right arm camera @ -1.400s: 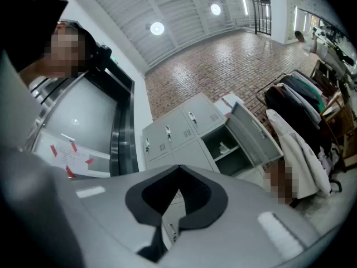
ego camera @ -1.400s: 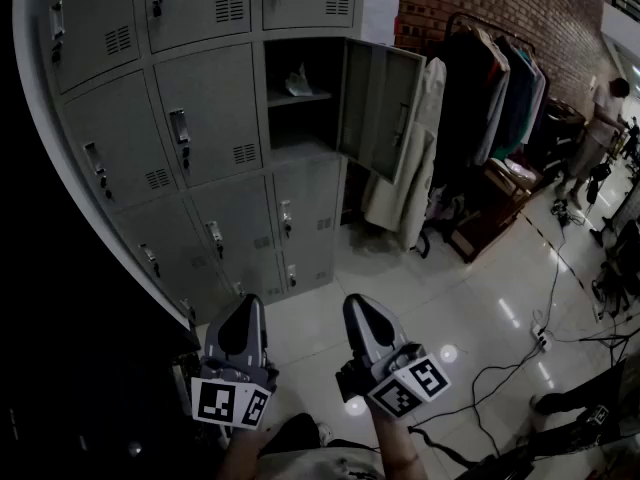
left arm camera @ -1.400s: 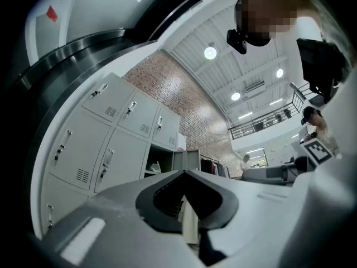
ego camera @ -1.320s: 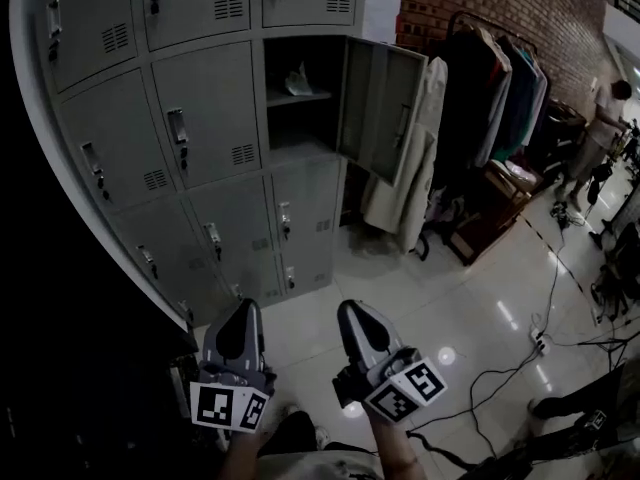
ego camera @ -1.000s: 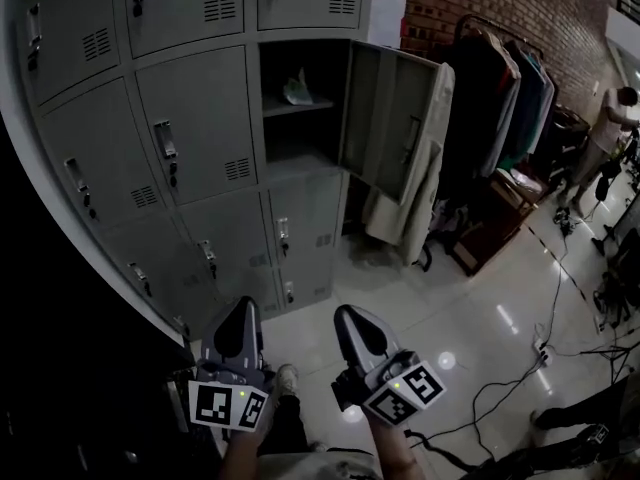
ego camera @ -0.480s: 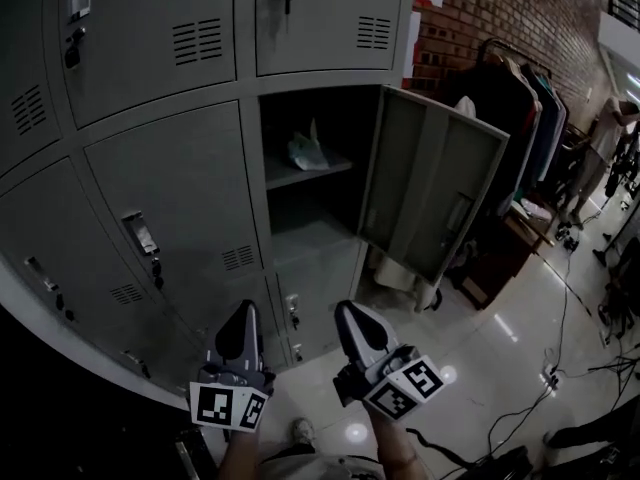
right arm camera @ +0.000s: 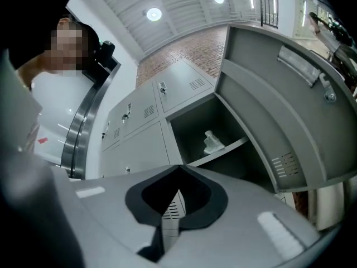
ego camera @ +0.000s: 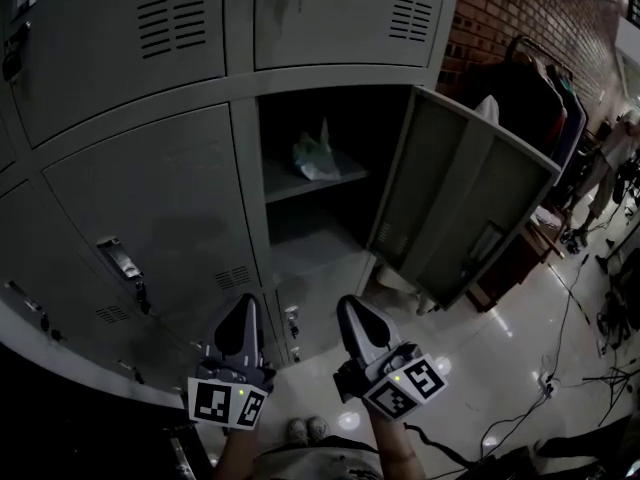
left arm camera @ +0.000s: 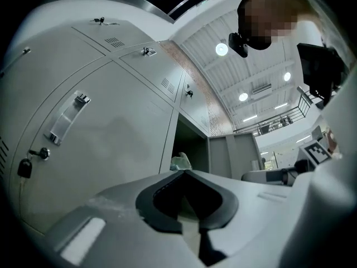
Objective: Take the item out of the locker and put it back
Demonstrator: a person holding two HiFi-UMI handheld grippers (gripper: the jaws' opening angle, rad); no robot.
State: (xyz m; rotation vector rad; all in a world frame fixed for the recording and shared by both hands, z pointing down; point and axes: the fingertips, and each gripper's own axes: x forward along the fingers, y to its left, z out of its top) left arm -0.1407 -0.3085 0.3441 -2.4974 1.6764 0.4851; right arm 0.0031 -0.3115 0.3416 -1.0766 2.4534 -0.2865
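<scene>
The locker (ego camera: 250, 223) has one compartment standing open at mid height, its door (ego camera: 470, 203) swung out to the right. On the shelf inside lies a pale crumpled bag (ego camera: 315, 155), also seen as a small bag (left arm camera: 180, 162) over the left jaws and a white bag (right arm camera: 213, 142) on the shelf in the right gripper view. My left gripper (ego camera: 243, 306) and right gripper (ego camera: 352, 308) are side by side, low in front of the lockers and well short of the opening. Both are shut and empty, their jaw tips meeting.
Closed locker doors with handles and small padlocks (ego camera: 120, 258) surround the opening. A clothes rack (ego camera: 535, 93) stands by a brick wall to the right, a low bench (ego camera: 520, 258) beneath it. Cables (ego camera: 565, 308) trail over the shiny floor. My shoes (ego camera: 305, 429) show at the bottom.
I have walked up to the lockers: the open compartment and its door now loom much larger and nearer. Both grippers have kept their places in the head view, still shut.
</scene>
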